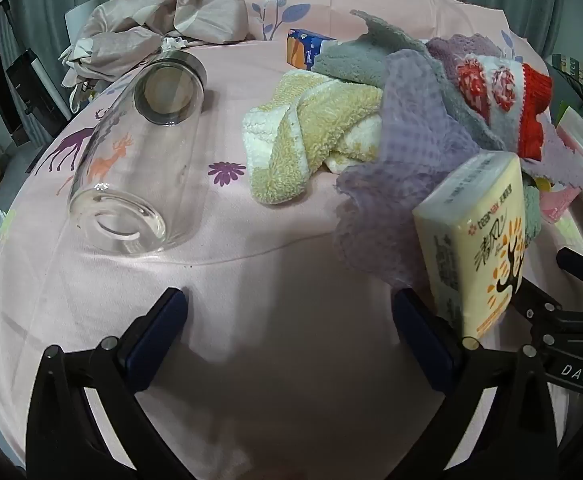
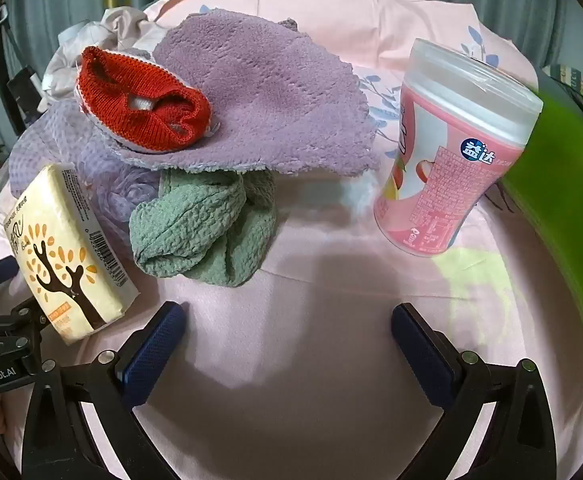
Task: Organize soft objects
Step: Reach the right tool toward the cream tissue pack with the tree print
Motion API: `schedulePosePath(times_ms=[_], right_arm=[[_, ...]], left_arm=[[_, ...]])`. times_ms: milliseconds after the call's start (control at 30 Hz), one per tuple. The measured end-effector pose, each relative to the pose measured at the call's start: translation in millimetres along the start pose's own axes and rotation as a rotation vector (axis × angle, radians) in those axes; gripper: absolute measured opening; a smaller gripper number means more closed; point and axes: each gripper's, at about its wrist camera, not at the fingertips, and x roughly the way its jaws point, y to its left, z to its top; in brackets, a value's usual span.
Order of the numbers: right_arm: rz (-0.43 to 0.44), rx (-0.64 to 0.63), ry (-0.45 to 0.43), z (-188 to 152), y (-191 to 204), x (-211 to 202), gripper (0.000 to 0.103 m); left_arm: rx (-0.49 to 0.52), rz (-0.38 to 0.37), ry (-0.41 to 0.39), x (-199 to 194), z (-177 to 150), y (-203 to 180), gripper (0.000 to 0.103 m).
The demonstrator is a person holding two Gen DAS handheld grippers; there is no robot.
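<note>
The fingers of the left gripper and the right gripper stand spread wide and empty above the pink printed bedsheet. Just ahead lies the heap of soft things: a green crinkled cloth, a purple fleece cloth, a red knitted sock and a yellow fluffy towel, with a yellow tissue pack beside it. A good start is probably the loose green cloth: pinch one bunched fold, clear of the pink plastic jar and the toppled clear glass tumbler.

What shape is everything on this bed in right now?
Glass jar: on its side, empty.
Pink canister: upright, lid on.
Yellow tissue pack: sealed, tilted.
Yellow towel: crumpled.
Purple cloth: spread over the pile.
Green cloth: bunched.
Left hand-held gripper: open, empty.
Right hand-held gripper: open, empty.
</note>
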Motion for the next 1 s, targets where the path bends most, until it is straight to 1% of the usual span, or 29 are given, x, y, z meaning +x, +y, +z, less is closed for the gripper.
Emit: schedulePosePath(times_ms=[333, 500, 633, 767, 867, 1000], right_arm=[[-0.001, -0.001, 0.000, 0, 0, 0, 0.103], [-0.001, 0.000, 0.000, 0, 0, 0, 0.103], [-0.001, 0.000, 0.000, 0, 0, 0, 0.103], [-0.001, 0.000, -0.001, 0, 0, -1, 0.103], [-0.016, 0.003, 0.007, 0, 0, -3, 0.103], [0.032, 0.041, 0.046, 11, -1, -8, 0.103]], left_arm=[[-0.013, 0.015, 0.001, -6, -3, -3, 0.102], [-0.005, 0.004, 0.038, -9, -2, 6, 0.102], [-0.063, -0.028, 0.079, -19, -1, 16, 0.102], [-0.134, -0.094, 0.095, -35, -3, 26, 0.101], [-0.139, -0.109, 0.082, -48, -1, 30, 0.101], [-0.124, -0.118, 0.052, -67, 2, 29, 0.097]])
